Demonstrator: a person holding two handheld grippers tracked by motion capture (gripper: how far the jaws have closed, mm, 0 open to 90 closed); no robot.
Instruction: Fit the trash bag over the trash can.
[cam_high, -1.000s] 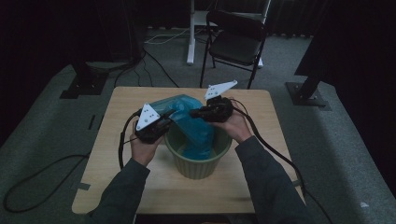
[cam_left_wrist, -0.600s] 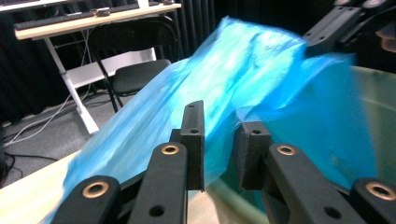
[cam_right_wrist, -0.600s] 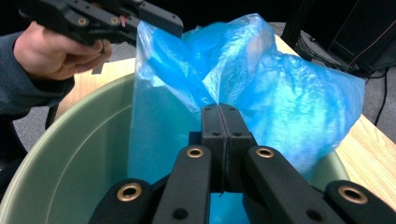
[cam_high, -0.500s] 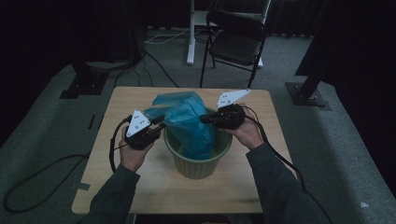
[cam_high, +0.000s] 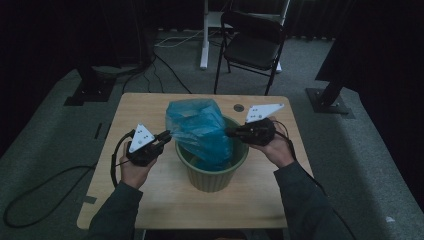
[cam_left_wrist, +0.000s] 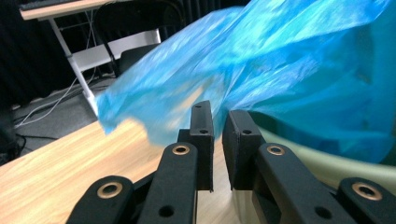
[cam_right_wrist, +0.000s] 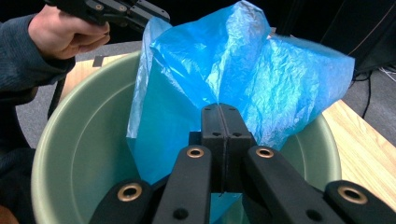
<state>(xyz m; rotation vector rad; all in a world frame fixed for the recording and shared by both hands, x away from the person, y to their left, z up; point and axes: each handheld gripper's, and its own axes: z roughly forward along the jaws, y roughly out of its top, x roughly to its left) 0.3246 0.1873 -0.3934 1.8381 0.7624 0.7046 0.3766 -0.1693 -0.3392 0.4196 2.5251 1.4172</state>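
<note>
Bag: blue plastic bag (cam_high: 200, 131), thin and crinkled, its lower part down inside the bucket, its upper part billowing above the rim. In the right gripper view it rises straight ahead of the jaws and spreads to both sides of them.

Bucket: green, round bucket (cam_high: 212, 175) standing near the middle of the table. Contents: the bag, lying against the inner wall; the rest of the inner wall on the left in the right gripper view is bare. Its rim curves just past the right-hand jaw in the left gripper view.

Right gripper: right gripper (cam_right_wrist: 224, 122) at the bucket's right rim in the high view, jaws pressed flat together with blue film coming out above and below them; it looks clamped on the bag's edge.

Left gripper: left gripper (cam_left_wrist: 219, 126) just left of the bucket, outside the rim, tips pointing at the bag. Jaws nearly together, a narrow gap between them. The bag's edge hangs blurred right above and behind the tips; whether any film sits in the gap cannot be told.

Hands: left hand (cam_high: 134, 169) and right hand (cam_high: 278, 148) each wrapped round a gripper body, dark sleeves behind.

Table: light wood table (cam_high: 145, 200), bare around the bucket.

Beyond: black folding chair (cam_high: 252, 45) on grey floor past the far edge.
</note>
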